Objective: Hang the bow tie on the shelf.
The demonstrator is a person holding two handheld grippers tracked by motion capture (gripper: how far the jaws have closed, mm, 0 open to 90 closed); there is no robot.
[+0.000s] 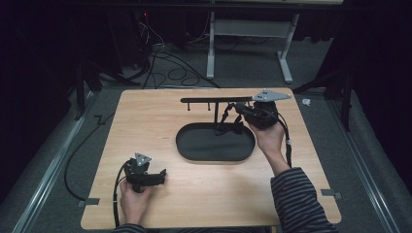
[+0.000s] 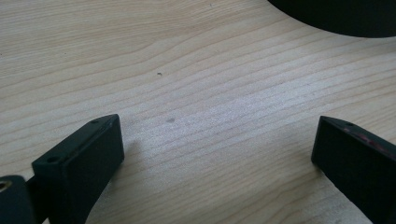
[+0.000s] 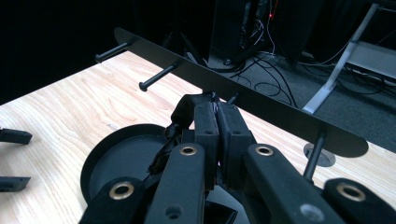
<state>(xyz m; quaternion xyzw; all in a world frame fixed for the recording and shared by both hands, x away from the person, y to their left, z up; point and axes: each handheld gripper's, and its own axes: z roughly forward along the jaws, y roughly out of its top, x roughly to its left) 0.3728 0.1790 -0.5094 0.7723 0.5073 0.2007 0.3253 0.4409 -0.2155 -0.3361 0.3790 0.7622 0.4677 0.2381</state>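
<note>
**Ana:** Right gripper first, since it sits closest to the lens. Its jaws are pressed together with almost no gap, pinching a limp black cord-like piece that bunches up at their tips.

**Ben:** What the piece is exactly?

**Ana:** Too dark to say; a strap or loop would be my guess. From the high view it dangles below the gripper, beside the upright post and above the black oval tray.

**Ben:** And the rack?

**Ana:** A thin black metal bar runs just beyond the jaw tips, with short black round-headed pegs sticking out of it. The piece is near the bar but I can't see it resting on any peg.

**Ben:** So the step in hand is the carry to a peg.

**Ana:** That's how I read it: held, brought up to the bar, not yet hung. The next move calls for lining the loop's opening up with a free peg, sliding it over the head, and only then letting the jaws part.

**Ben:** The left gripper?

**Ana:** Jaws spread wide with nothing between them — just bare pale wooden counter. It rests low near the front edge of the counter, well apart from the rack, with the tray's rim in the far corner of its view.
</note>
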